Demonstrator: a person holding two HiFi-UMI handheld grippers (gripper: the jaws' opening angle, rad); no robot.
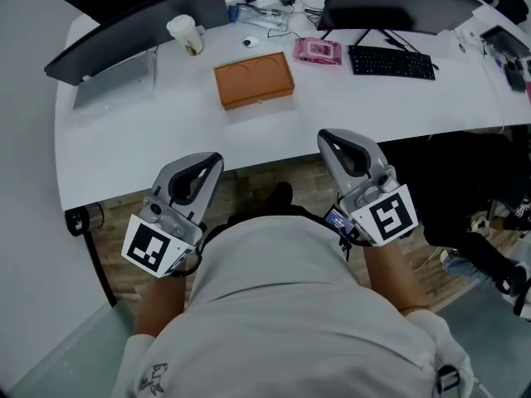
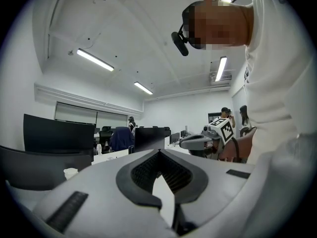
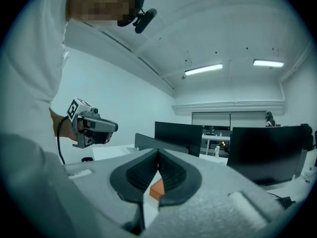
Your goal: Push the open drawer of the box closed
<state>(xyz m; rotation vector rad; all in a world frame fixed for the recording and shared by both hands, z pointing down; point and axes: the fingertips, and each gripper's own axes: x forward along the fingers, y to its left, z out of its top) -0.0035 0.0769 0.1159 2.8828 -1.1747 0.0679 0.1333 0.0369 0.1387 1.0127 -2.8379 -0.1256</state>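
Currently the left gripper and right gripper are both empty with jaws pressed together, held near the person's waist and well apart from the flat orange-brown rectangular box on the white desk. Which side the drawer opens on is unclear from here. A good push would likely set the closed tips squarely on the drawer front and drive straight in, with the other gripper bracing the box.

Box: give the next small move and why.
Probably ease the right gripper forward toward the box: it and the left gripper are shut, empty and back at the table's near edge, and the box lies in line with its jaws.
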